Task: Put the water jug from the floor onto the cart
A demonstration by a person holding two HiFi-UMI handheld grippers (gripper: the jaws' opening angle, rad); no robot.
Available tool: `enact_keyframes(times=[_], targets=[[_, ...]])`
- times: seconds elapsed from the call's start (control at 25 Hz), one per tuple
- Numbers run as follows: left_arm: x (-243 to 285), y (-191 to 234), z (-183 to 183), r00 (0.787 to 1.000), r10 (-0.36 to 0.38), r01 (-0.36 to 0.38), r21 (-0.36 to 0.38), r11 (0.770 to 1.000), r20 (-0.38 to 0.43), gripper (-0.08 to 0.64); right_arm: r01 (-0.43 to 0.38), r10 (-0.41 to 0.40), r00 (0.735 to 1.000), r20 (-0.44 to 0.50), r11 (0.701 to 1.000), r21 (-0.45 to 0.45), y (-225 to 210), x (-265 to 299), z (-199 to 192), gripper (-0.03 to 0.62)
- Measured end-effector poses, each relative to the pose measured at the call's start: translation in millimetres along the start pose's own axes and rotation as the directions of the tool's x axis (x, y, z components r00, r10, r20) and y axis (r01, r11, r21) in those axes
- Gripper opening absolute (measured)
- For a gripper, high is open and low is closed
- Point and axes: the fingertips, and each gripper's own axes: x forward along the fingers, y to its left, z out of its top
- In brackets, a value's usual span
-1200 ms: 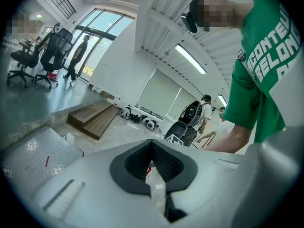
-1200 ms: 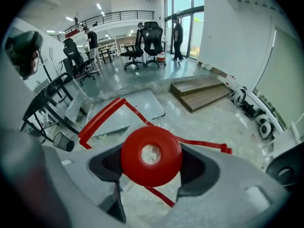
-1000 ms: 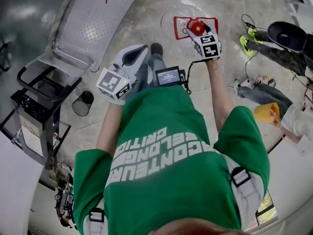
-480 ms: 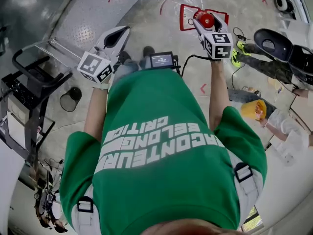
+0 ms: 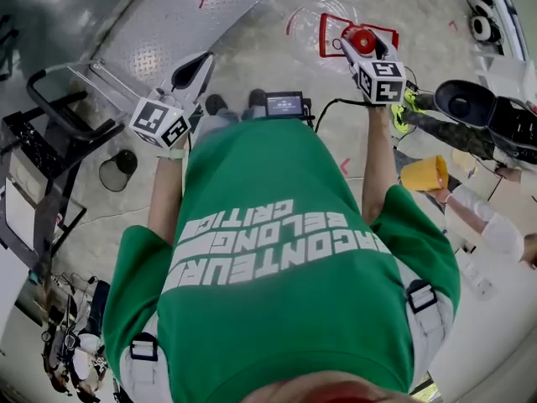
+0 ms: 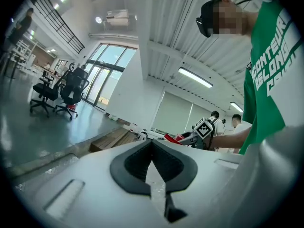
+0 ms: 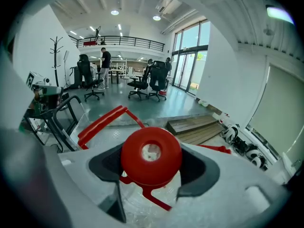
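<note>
The water jug (image 5: 323,22) is clear plastic with a red cap (image 5: 362,39) and a red carrying frame (image 7: 102,122). My right gripper (image 5: 362,44) is shut on its neck, just under the cap (image 7: 151,156), and the jug hangs below the jaws over the floor. The cart's ribbed metal deck (image 5: 180,15) lies at the upper left, with its black push handle (image 5: 59,107) to the left. My left gripper (image 5: 191,67) hovers over the deck's near edge, its jaws (image 6: 153,144) shut on nothing.
A black round container (image 5: 116,170) stands on the floor left of my legs. A seated person in a black cap (image 5: 460,103) and a yellow cup (image 5: 424,175) are close on the right. Wooden boards (image 7: 194,127) and office chairs (image 7: 149,82) lie farther off.
The right gripper has carried the jug a little up and right in the view. The left gripper has swung left, from over the floor to the cart deck's edge.
</note>
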Motion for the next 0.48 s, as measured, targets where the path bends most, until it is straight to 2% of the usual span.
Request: enact_keyframes(times=[0.32,0.48], targets=[[-18,2,17,0.998,0.031,-0.032,0.021,0.999,0.053,0.012,0.018,-0.018,1.0,0.009,1.0,0.01,-4,-9,0,0.302],[-37,14,25,0.996,0.039,-0.041,0.021,0.999,0.075,0.012,0.027,-0.027,1.0,0.007,1.0,0.014,11,-6,8,0.302]])
